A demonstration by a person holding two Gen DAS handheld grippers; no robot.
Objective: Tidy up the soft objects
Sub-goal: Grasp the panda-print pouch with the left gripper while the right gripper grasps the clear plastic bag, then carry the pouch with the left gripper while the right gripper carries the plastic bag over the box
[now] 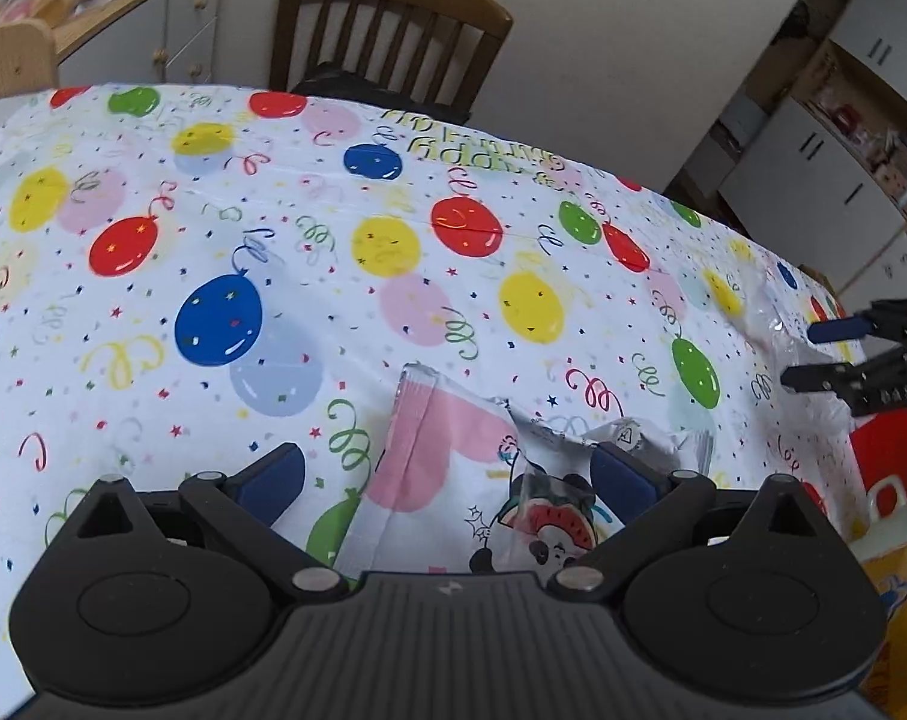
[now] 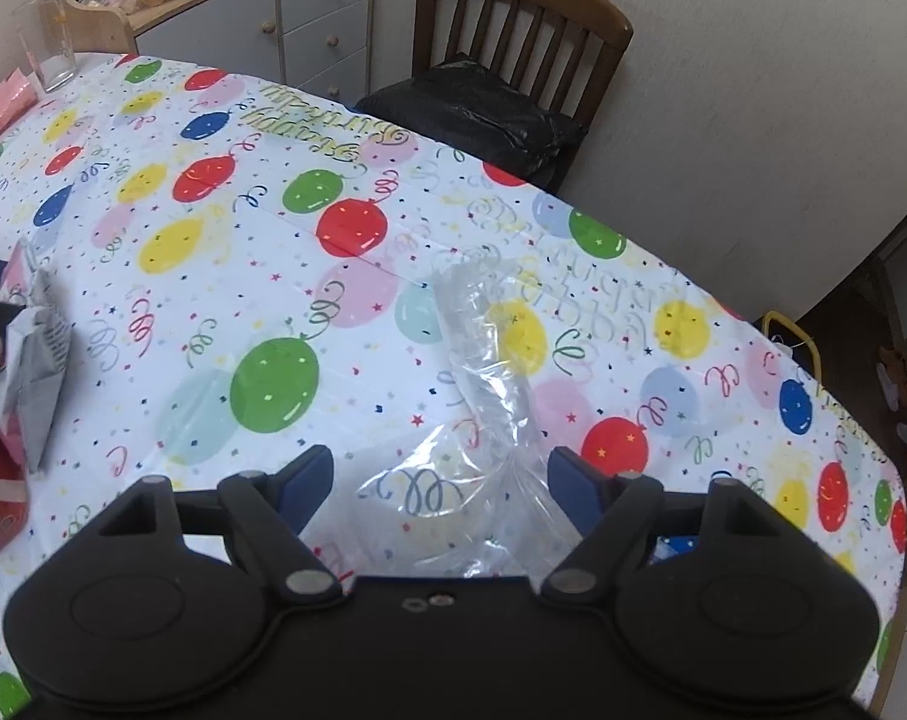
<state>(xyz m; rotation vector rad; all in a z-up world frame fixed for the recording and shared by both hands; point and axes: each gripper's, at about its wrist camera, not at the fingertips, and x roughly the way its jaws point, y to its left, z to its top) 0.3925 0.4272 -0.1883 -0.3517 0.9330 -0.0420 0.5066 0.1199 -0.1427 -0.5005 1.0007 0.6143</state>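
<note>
Table edge: the balloon tablecloth (image 2: 225, 324) runs to the far rim, where a wooden chair (image 2: 513, 18) stands close behind.
Open room: bare cloth lies between the two packages.
Writing: "Happy Birthday" printed on the cloth, seen upside down.
Left gripper (image 1: 447, 477): jaws apart, straddling the panda-print packet (image 1: 453, 480), which lies on the table.
Right gripper (image 2: 441, 480): jaws apart over the clear plastic bag (image 2: 489, 348); pads not pressing it.

1. Left gripper (image 1: 447, 474) stands open over a pink panda-print packet (image 1: 453, 480) near the table's (image 1: 333, 300) near edge.
2. Right gripper (image 1: 804, 354), open, at the right edge by clear plastic (image 1: 795, 336).
3. Chair (image 1: 387, 30) behind the far edge.
</note>
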